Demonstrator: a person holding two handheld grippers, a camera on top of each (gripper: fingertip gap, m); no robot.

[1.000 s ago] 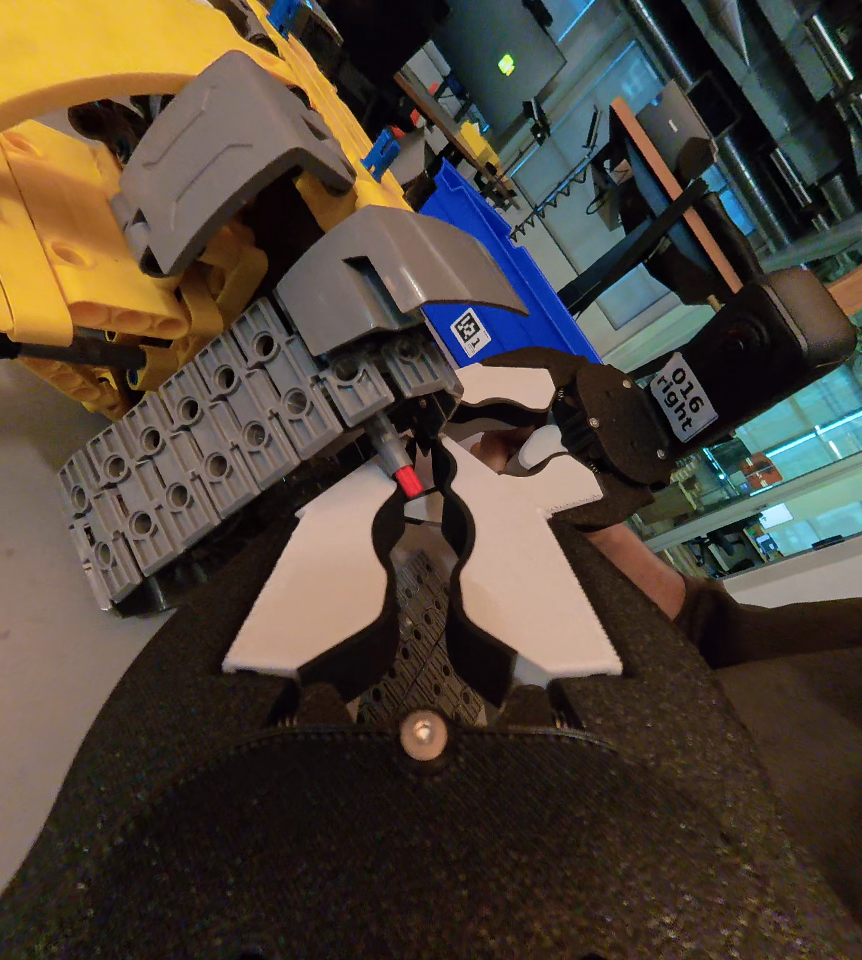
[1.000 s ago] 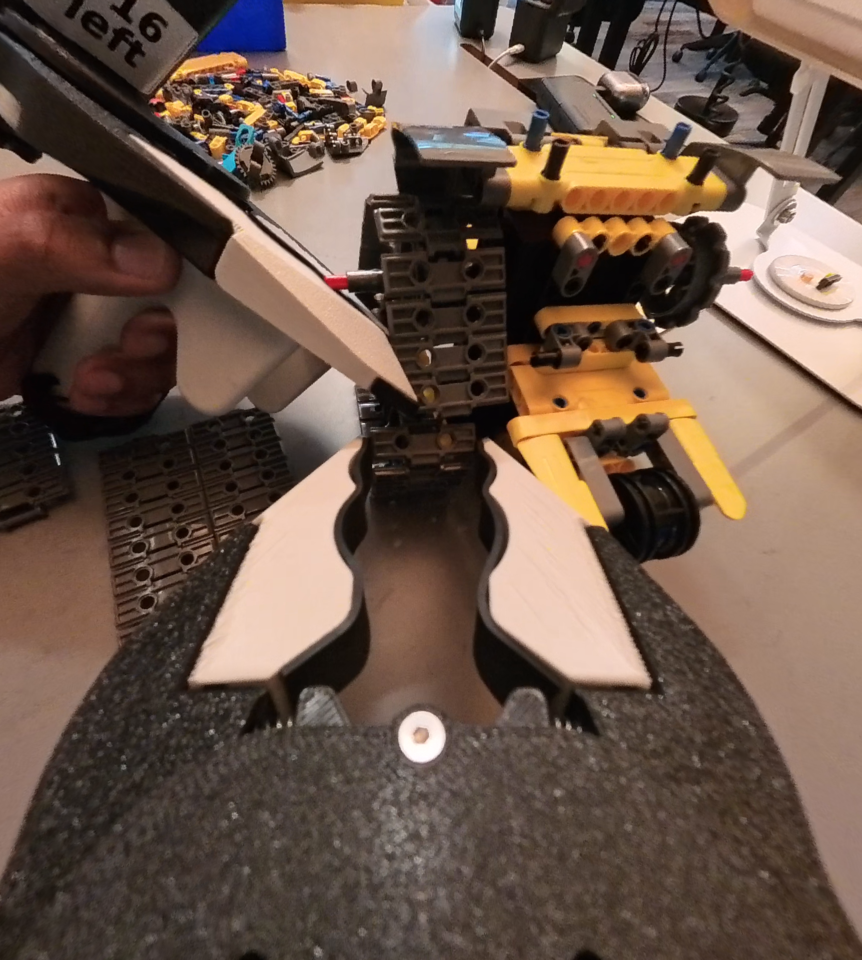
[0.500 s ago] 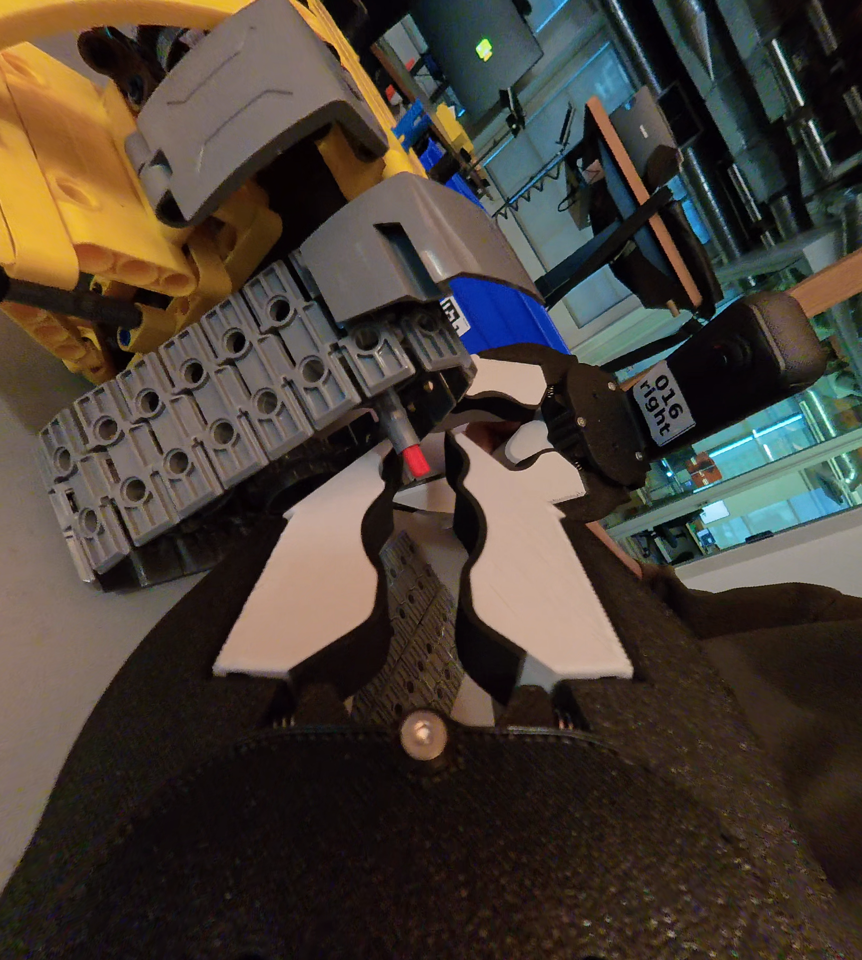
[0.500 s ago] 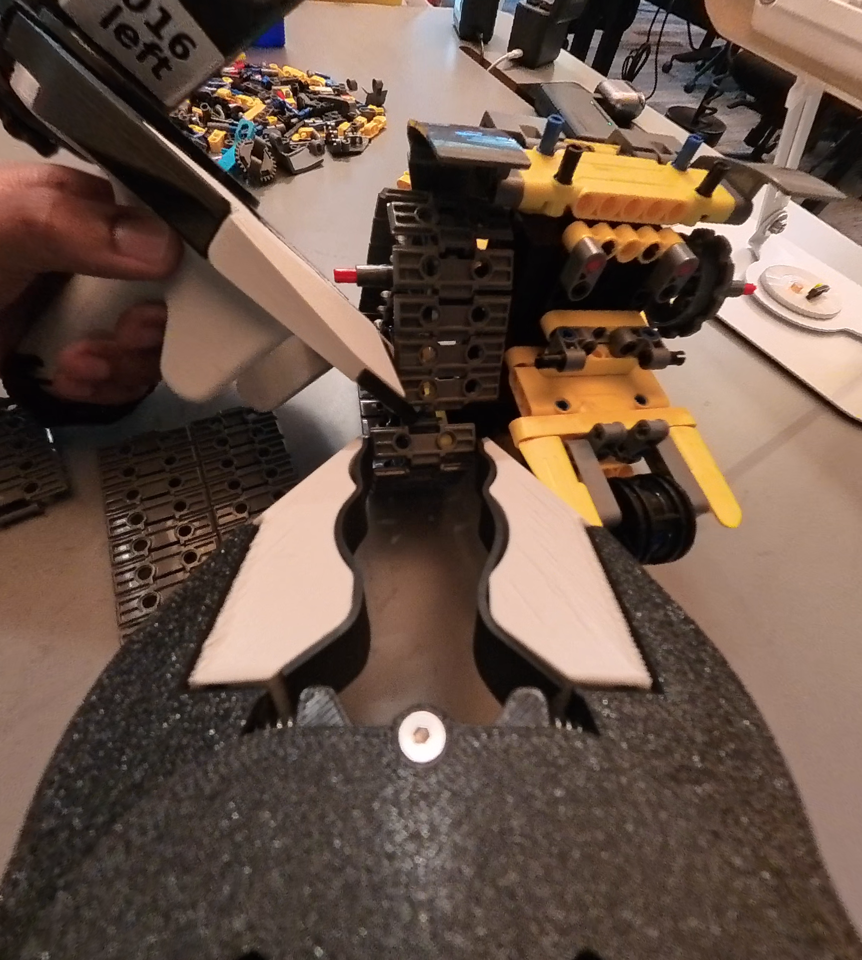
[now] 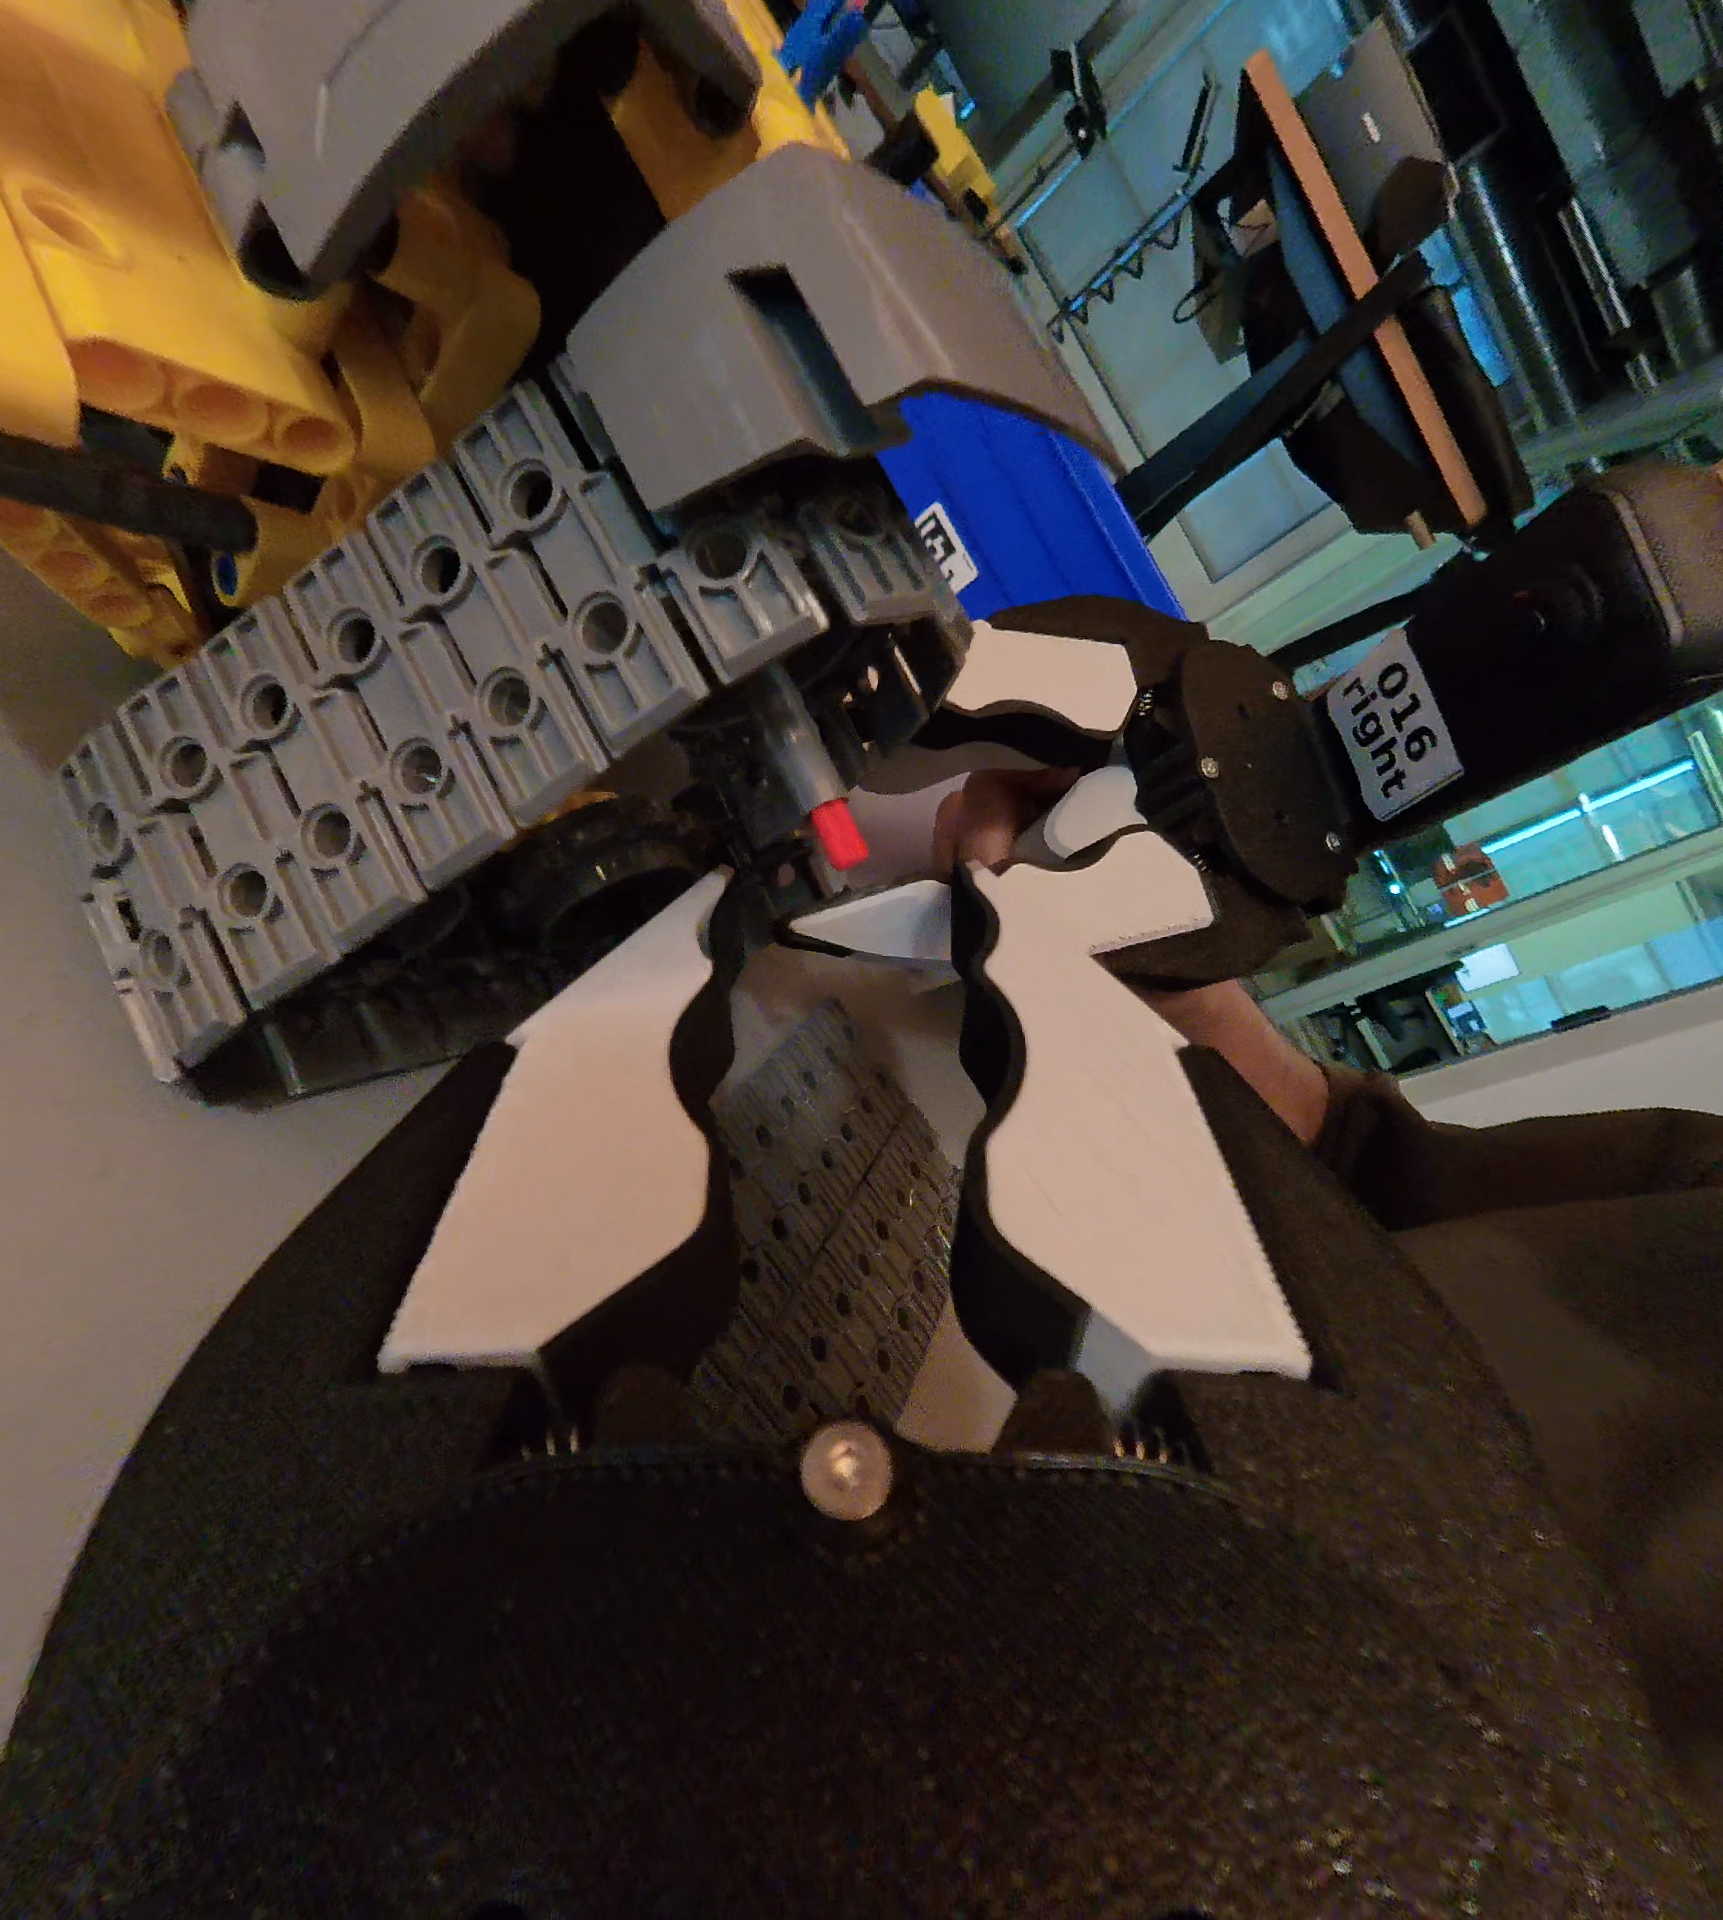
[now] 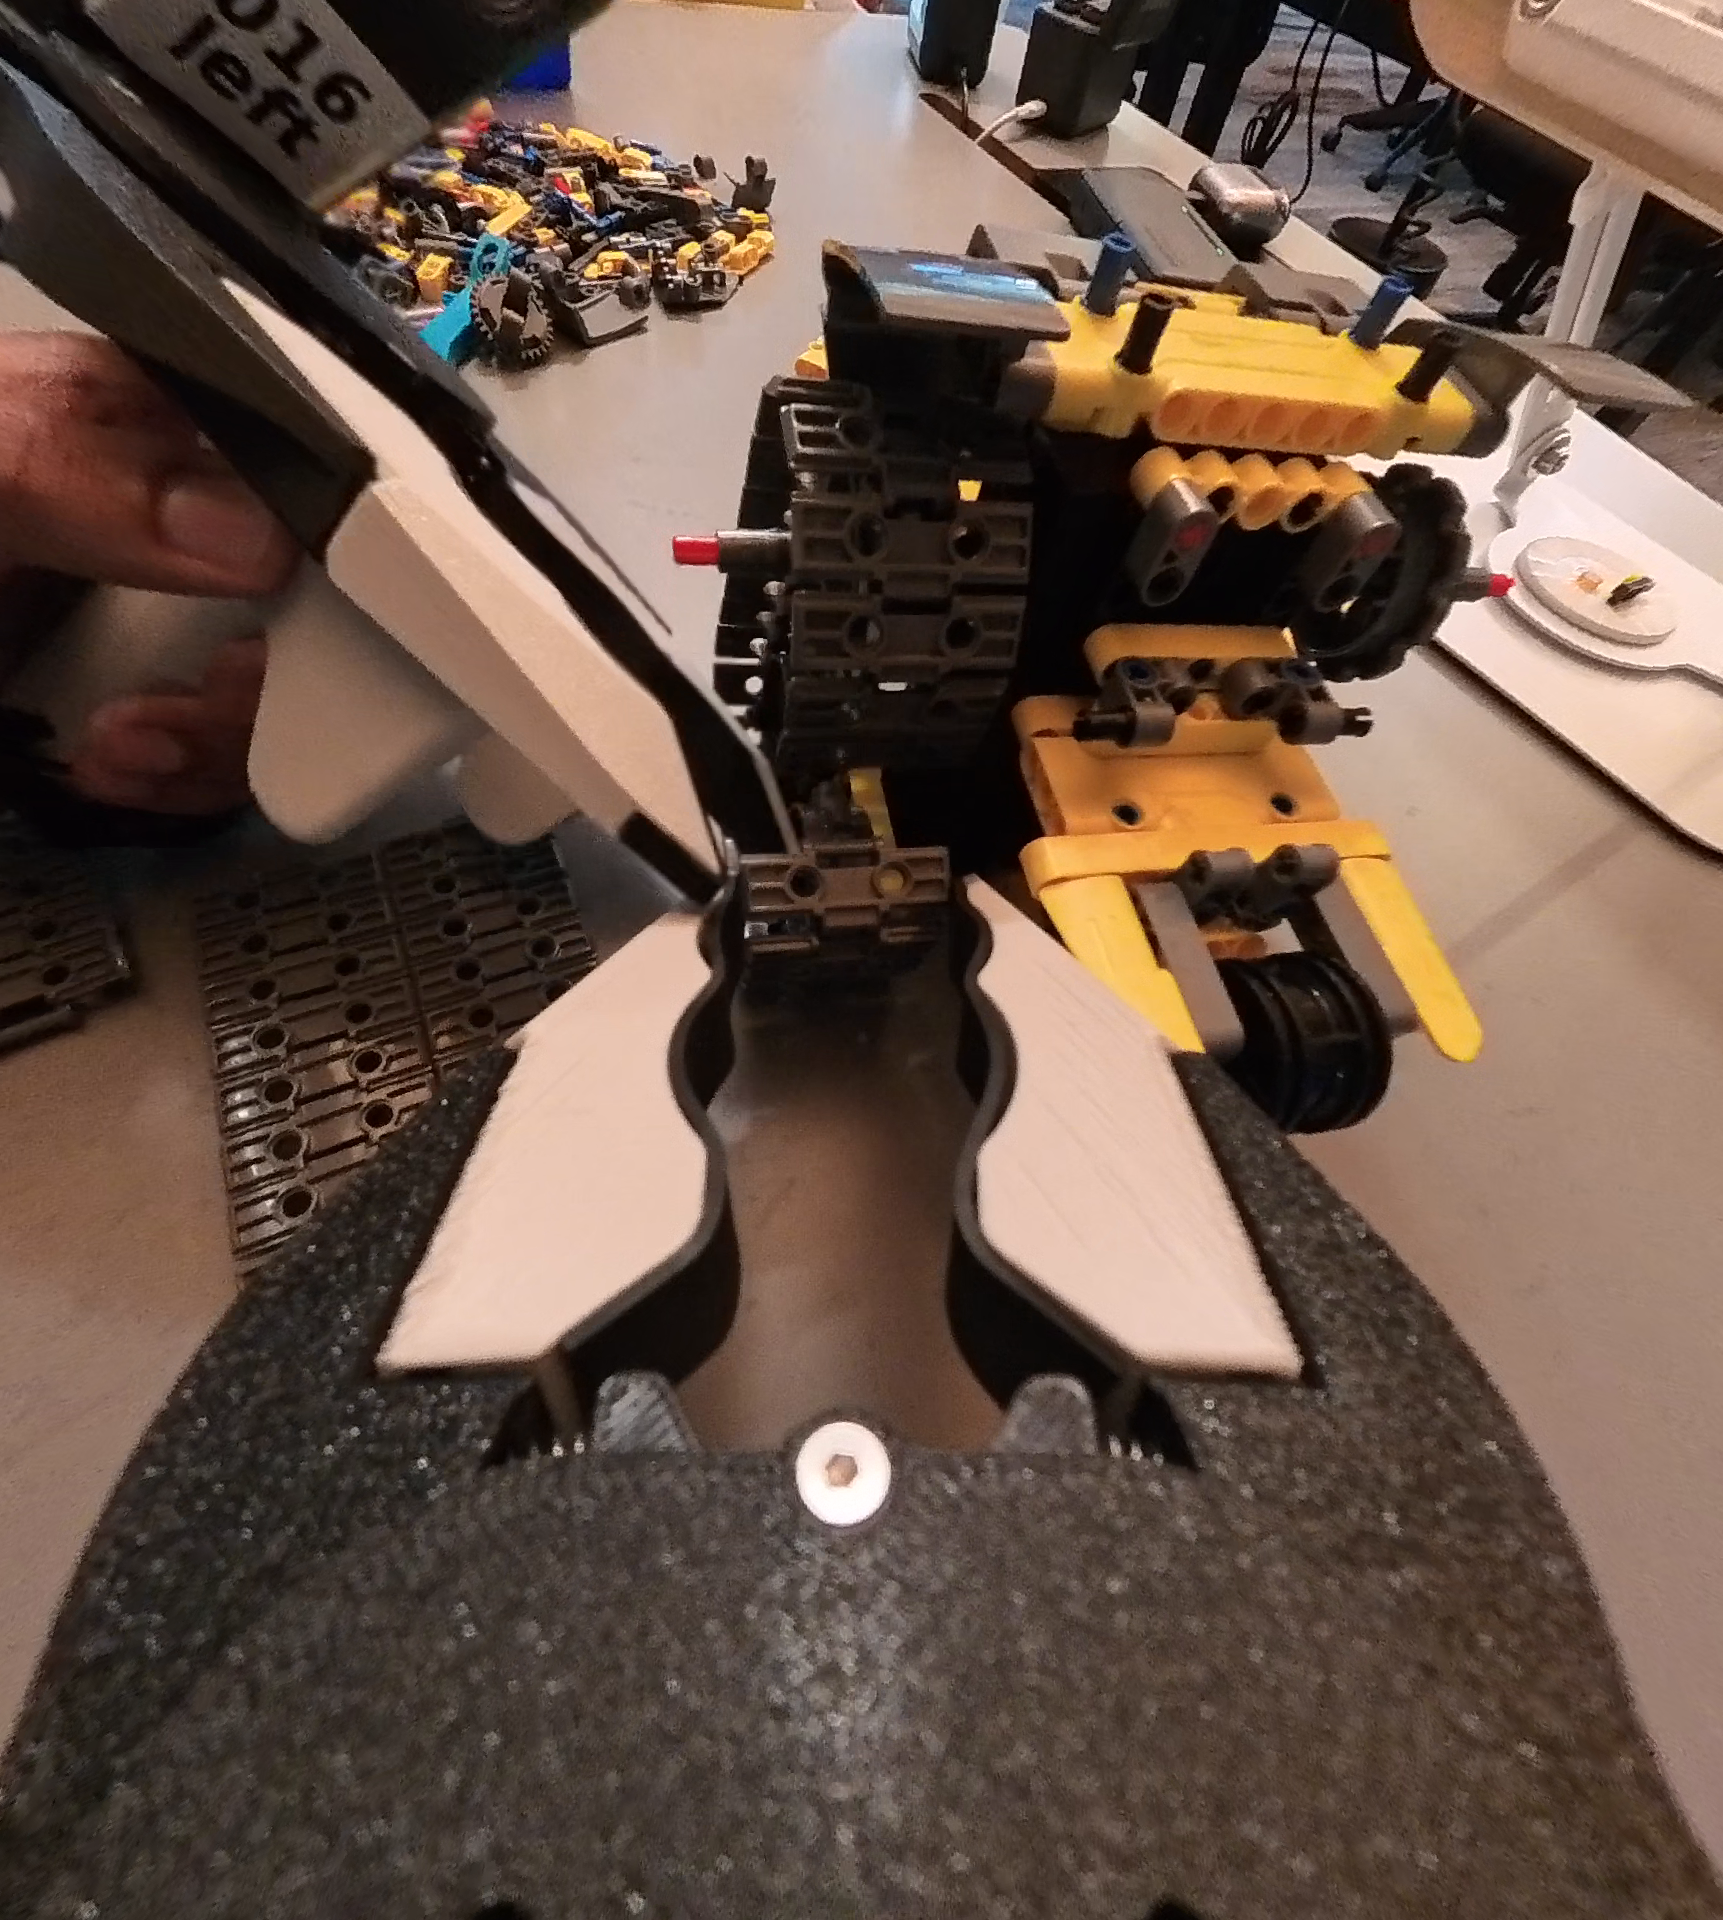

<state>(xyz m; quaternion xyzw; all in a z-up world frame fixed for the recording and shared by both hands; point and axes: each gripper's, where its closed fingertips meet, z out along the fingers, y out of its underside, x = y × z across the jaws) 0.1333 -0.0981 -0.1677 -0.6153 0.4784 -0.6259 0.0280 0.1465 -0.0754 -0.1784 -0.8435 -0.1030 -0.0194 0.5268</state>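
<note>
While bracketing the grey track's end link (image 6: pixel 841 891) dead ahead with the right gripper (image 6: pixel 844 906) (jaws parted, not visibly pinching), nosing the left gripper (image 5: pixel 841 889) in from the left, jaws parted and empty, tips just beside that link.

- left wrist view: grey label (image 5: pixel 1392 732) with two lines of dark print, legible, on the black body behind the right gripper (image 6: pixel 846 904).
- right wrist view: dark label (image 6: pixel 275 94) with raised print in two lines, cut off at the top edge, on the body of the left gripper (image 5: pixel 836 914).
- white sticker (image 5: pixel 945 545) on the blue bin (image 5: pixel 1023 520): black marks, possibly a code; too blurred to read.
</note>
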